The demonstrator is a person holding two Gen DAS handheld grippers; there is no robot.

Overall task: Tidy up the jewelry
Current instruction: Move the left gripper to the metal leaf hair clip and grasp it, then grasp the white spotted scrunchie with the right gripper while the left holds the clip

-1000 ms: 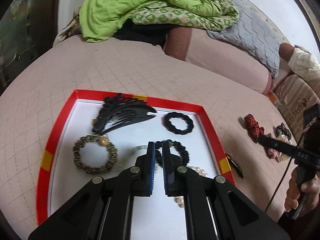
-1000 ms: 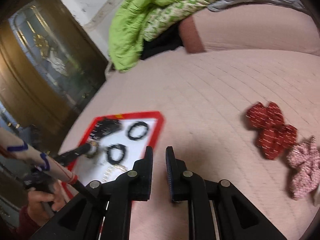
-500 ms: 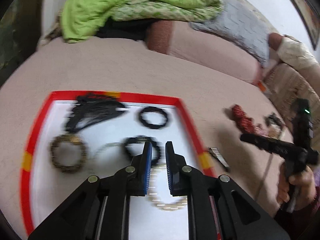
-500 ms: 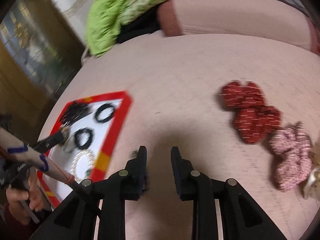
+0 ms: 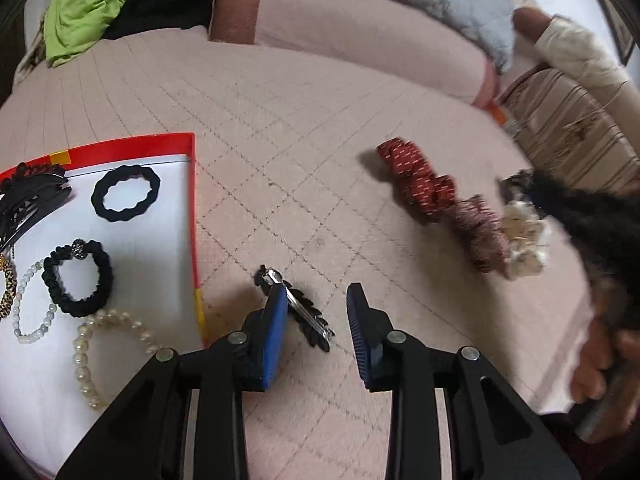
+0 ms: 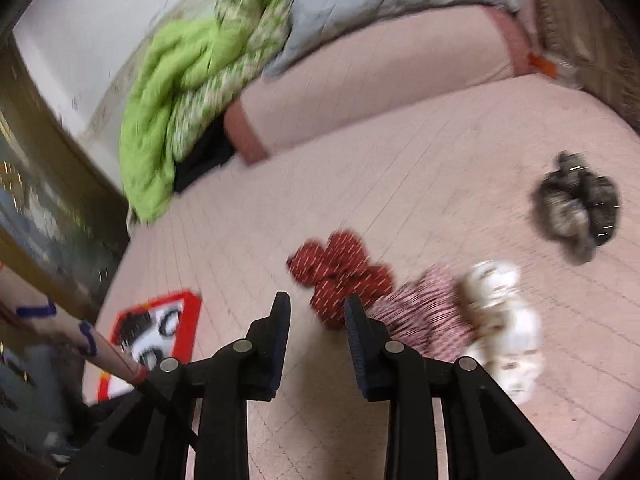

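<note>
Open quilted bed (image 5: 304,128) left between red-rimmed tray (image 5: 192,200) and scrunchie row (image 5: 424,188), black hair clip (image 5: 304,312) lying in that gap, pillows (image 5: 360,24) banked behind

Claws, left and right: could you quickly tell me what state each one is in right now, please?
Left claw: open, just been opening, holds nothing; black hair clip lies below.
Right claw: open, just been opening, empty.

Pink quilted bed (image 5: 304,128), red-rimmed tray (image 5: 192,184), black hair clip (image 5: 304,312), scrunchies (image 5: 424,184), green blanket (image 6: 176,92)
</note>
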